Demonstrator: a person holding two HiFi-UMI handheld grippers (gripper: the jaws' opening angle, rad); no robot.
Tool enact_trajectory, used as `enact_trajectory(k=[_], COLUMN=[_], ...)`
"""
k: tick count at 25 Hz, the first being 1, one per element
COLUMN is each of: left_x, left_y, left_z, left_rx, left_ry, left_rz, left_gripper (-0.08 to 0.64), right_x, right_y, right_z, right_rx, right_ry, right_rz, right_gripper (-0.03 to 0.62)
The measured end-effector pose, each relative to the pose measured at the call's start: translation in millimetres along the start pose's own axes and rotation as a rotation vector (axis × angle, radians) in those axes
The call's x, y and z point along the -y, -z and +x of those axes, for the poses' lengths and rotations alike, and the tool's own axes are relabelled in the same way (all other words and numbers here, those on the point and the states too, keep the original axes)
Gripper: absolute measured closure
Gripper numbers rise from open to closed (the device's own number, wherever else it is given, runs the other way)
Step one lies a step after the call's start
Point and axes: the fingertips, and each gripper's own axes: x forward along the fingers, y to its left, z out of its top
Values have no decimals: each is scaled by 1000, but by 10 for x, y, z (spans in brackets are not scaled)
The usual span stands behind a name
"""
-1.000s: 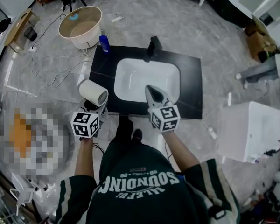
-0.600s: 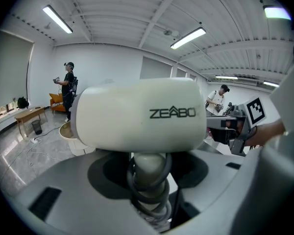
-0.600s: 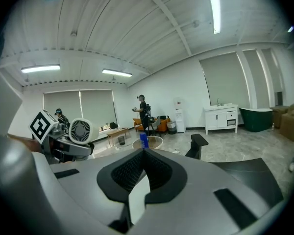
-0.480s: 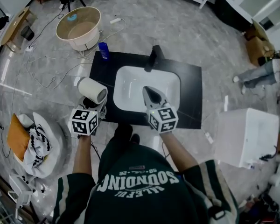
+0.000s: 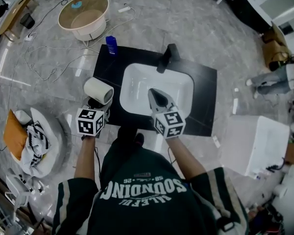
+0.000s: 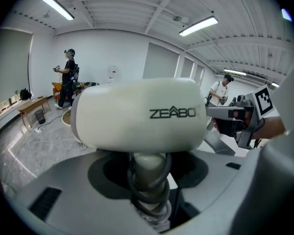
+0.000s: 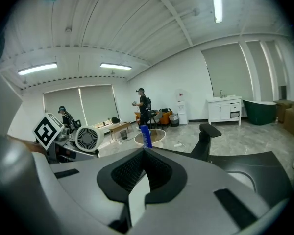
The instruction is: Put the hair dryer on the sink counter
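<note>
A cream hair dryer (image 5: 98, 90) marked ZEABO (image 6: 137, 114) stands upright with its cord wound round the handle. My left gripper (image 5: 99, 105) (image 6: 148, 170) is shut on that handle, at the front left edge of the black sink counter (image 5: 206, 87). My right gripper (image 5: 156, 97) (image 7: 143, 155) is shut and holds nothing, over the front of the white basin (image 5: 137, 82). The right gripper view shows the hair dryer (image 7: 89, 138) from its grille end at the left.
A black faucet (image 5: 166, 58) stands behind the basin, and a blue bottle (image 5: 111, 44) sits at the counter's back left corner. On the floor are a round tub (image 5: 83, 14), loose cables (image 5: 44, 58), a white box (image 5: 255, 143) and a bag (image 5: 32, 141). Other people stand far off.
The head view has shifted a little. Both grippers keep nearly the same places by the counter's front, the left still holding the hair dryer.
</note>
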Motion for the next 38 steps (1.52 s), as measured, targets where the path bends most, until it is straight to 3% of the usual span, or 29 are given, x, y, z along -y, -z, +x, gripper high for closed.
enact_trajectory(k=[8,19,38], left_x=[-170,-302,-672], left_y=[282,457,310], left_z=[264,707,1370], left_rx=[-77,-158,-212], left_ry=[-21,-24,-26], left_rz=[-65,-98,-131], left_gripper=[345,345,345], right_x=[-25,100,314], right_y=[101,210,342], right_z=[237,412,606], right_rx=[-37,-94,-147], right_ry=[-22,-15,48], right_rz=[7,21,67], right_gripper=[592,592,592])
